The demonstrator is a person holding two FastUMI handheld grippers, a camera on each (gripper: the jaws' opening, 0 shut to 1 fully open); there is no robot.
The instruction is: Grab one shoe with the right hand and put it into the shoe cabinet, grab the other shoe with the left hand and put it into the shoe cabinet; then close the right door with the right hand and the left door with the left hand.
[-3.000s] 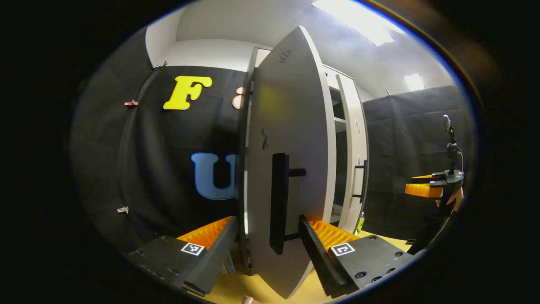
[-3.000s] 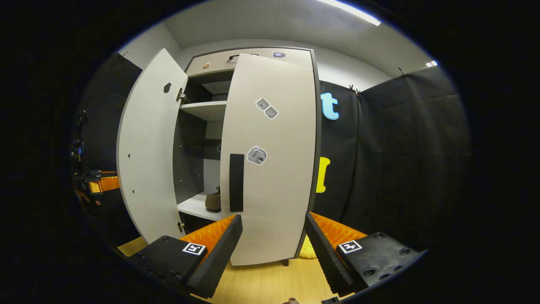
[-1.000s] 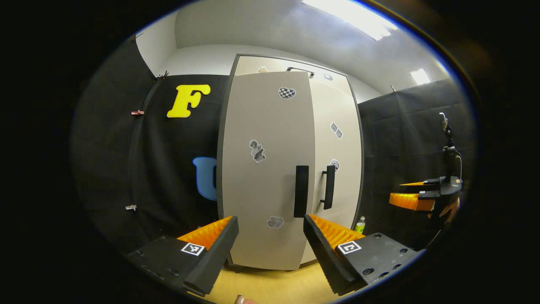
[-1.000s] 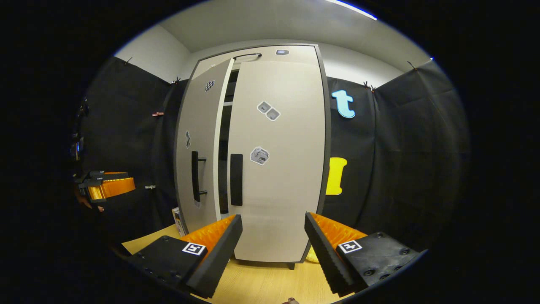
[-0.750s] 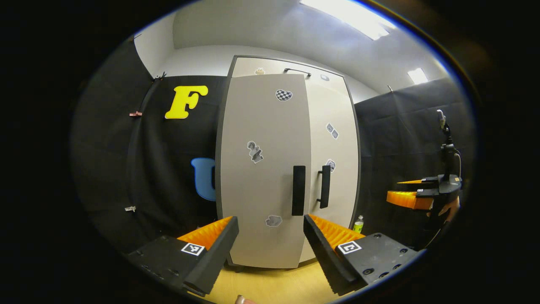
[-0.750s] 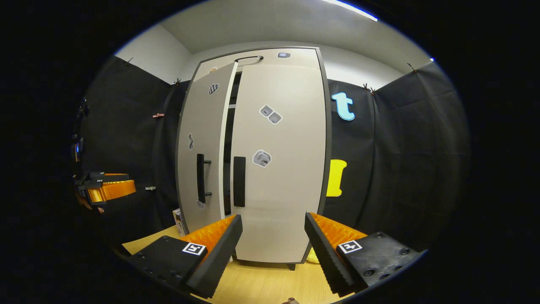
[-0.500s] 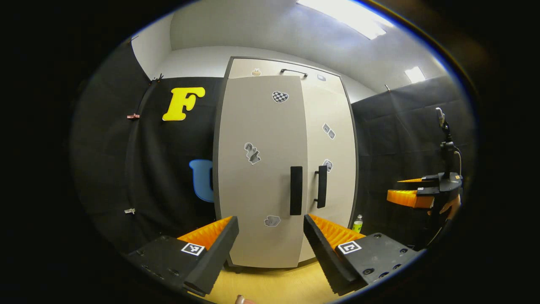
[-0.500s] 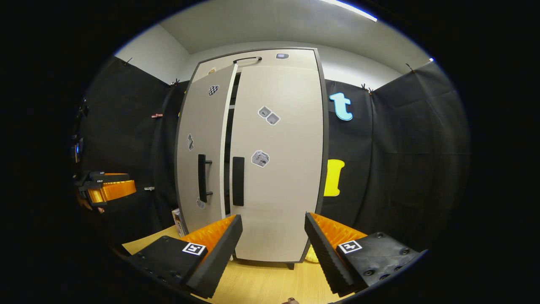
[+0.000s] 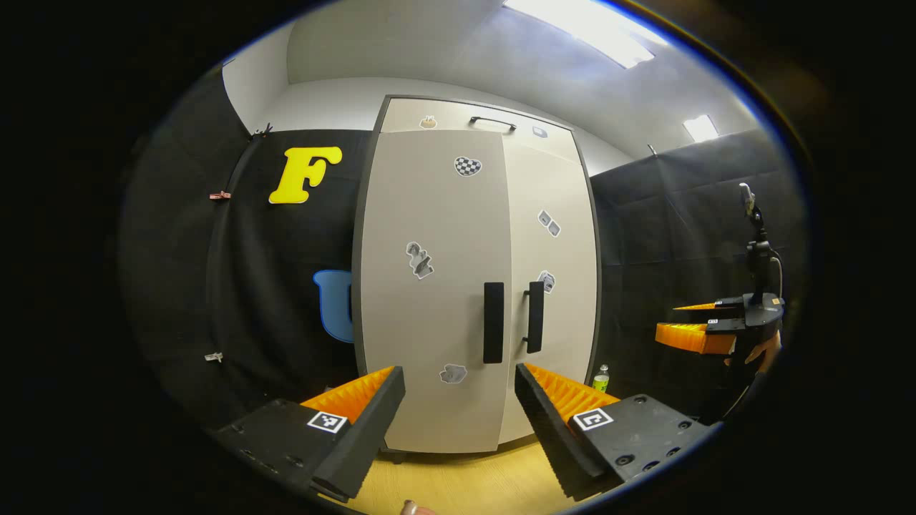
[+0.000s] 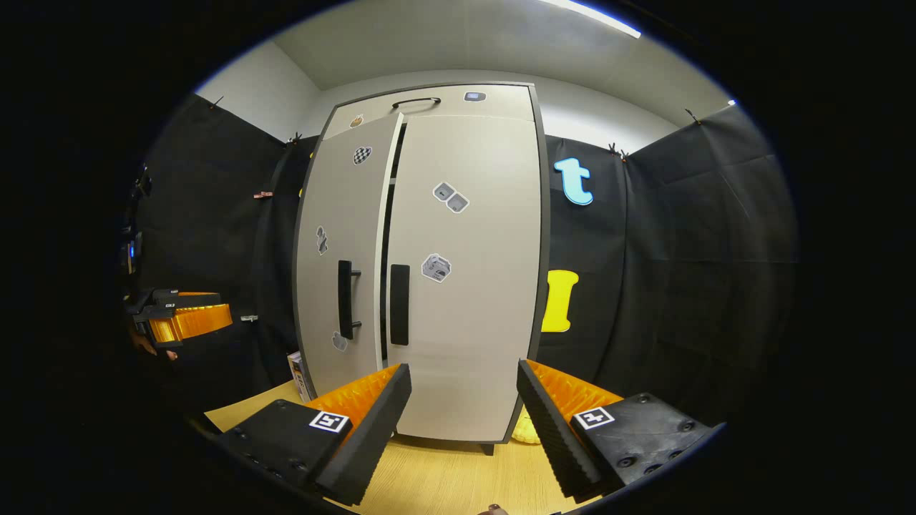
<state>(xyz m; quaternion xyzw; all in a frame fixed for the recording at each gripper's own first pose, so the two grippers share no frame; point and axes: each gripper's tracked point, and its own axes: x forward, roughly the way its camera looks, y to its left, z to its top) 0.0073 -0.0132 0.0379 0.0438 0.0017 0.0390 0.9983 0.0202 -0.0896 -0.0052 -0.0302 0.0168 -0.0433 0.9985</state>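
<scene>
A tall light-grey shoe cabinet (image 9: 458,118) stands ahead on the wooden floor. In the left gripper view its left door (image 9: 429,315) and right door (image 9: 562,250) look almost flush, their black handles (image 9: 493,322) side by side. The right gripper view shows the left door (image 10: 336,214) slightly ajar, with a thin dark gap beside the right door (image 10: 472,322). The doors hide the inside. My left gripper (image 9: 458,408) is open and empty, a little back from the left door. My right gripper (image 10: 461,408) is open and empty before the right door. Each gripper also appears off to the side: left gripper (image 10: 186,322), right gripper (image 9: 698,335).
A small green-capped bottle (image 9: 601,378) stands on the floor right of the cabinet. A yellow object (image 10: 527,429) lies by the cabinet's right foot, and a small box (image 10: 295,372) leans at its left side. A dark stand (image 9: 758,250) rises at the far right.
The left door has swung from wide open to nearly shut, and the right door has gone from partly open to shut. Both grippers have stayed open and eased back from the cabinet.
</scene>
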